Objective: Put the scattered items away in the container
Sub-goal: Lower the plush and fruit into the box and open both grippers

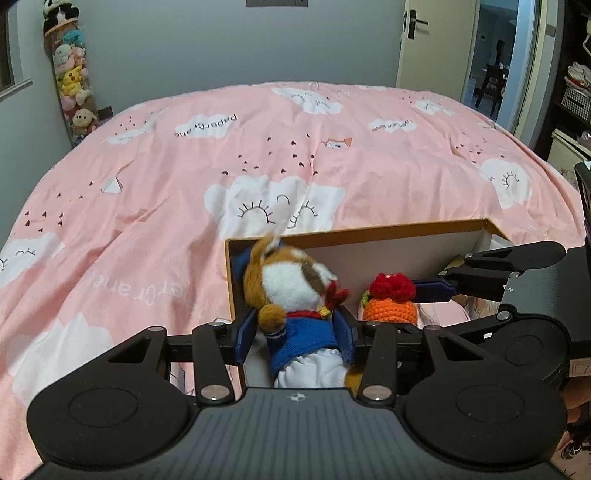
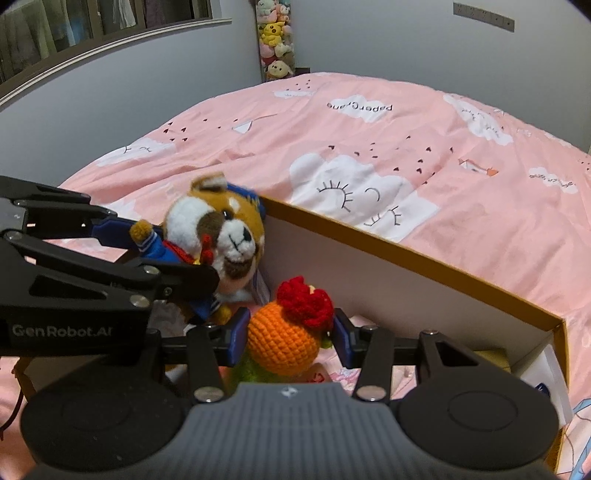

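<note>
1. Gripping the plush dog (image 1: 295, 306), the left gripper (image 1: 295, 334) clamps its blue sweater over the box (image 1: 369, 230).
2. Right gripper (image 2: 290, 338) squeezes the crochet toy (image 2: 284, 339) at the dog's 4 o'clock, inside the box.

A bed (image 1: 332, 155) covered by a pink duvet printed with white clouds fills the room. Grey walls (image 1: 221, 44) rise behind it. A tall clear column of plush toys (image 1: 72, 81) stands in the far corner. A cream door (image 1: 436, 40) stands open; a dark-framed window (image 2: 92, 26) lines one wall.
</note>
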{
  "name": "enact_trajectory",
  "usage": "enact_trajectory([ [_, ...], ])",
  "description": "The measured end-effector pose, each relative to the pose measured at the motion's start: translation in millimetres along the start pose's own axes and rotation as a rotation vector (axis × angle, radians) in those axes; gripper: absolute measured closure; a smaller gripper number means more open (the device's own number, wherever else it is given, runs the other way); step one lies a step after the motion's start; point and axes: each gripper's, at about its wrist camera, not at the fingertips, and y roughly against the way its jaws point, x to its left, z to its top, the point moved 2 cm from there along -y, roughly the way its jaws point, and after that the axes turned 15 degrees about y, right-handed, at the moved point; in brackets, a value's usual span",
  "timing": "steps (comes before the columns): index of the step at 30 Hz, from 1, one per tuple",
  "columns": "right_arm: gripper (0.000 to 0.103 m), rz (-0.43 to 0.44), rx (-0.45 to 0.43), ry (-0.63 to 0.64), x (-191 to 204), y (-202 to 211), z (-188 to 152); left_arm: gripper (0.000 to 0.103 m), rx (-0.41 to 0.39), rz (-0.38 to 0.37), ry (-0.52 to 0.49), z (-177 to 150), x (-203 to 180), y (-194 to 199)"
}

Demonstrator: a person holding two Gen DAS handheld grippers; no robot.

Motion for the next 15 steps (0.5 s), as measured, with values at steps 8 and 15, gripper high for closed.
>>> enact_trajectory([
  [8, 0.053, 0.001, -0.009, -0.064, -8.0, 0.9, -0.6, 0.050, -0.059, 0.010, -0.027, 4.6, -4.5, 16.7],
  [15, 0.053, 0.029, -0.017, -0.139, -15.2, -4.0, 8.3, 0.050, -0.078, 0.012, 0.004, 7.9, 1.3, 23.8],
])
